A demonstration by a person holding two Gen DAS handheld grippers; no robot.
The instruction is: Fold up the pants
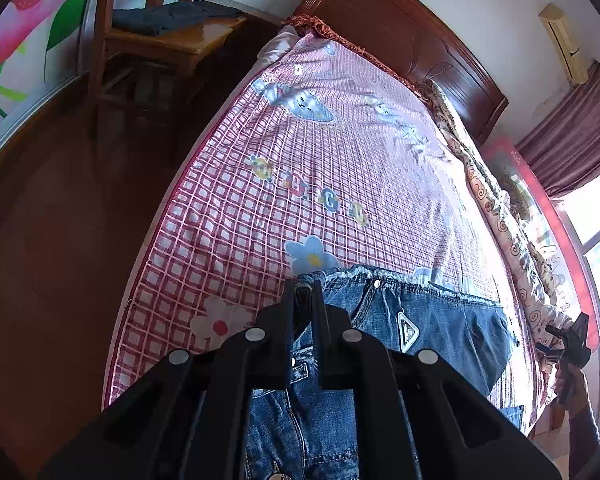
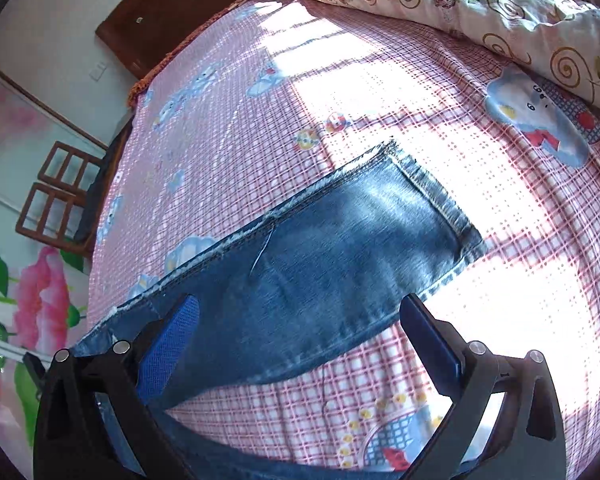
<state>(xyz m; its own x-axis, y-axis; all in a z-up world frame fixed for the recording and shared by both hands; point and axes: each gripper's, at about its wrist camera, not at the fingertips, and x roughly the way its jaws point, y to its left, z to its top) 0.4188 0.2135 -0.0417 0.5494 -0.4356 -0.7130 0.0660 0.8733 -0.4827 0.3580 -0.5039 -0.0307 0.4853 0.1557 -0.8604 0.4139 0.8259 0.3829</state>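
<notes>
Blue denim pants (image 1: 419,332) lie on the pink checked bed sheet (image 1: 300,160). In the left wrist view my left gripper (image 1: 303,288) is shut on the waistband corner of the pants, with denim pinched between its black fingers. In the right wrist view a pant leg (image 2: 319,260) stretches across the sheet (image 2: 499,300) to its hem at the upper right. My right gripper (image 2: 300,308) is open, its blue-padded left finger (image 2: 168,344) over the leg and its right finger (image 2: 427,340) over bare sheet. The right gripper also shows in the left wrist view (image 1: 567,344) at the far right.
A floral quilt (image 2: 459,0) lies along the far side of the bed by the window. A dark wooden headboard (image 1: 399,40) stands at the bed's top. A wooden chair (image 1: 148,32) with folded dark clothes stands on the brown floor to the left.
</notes>
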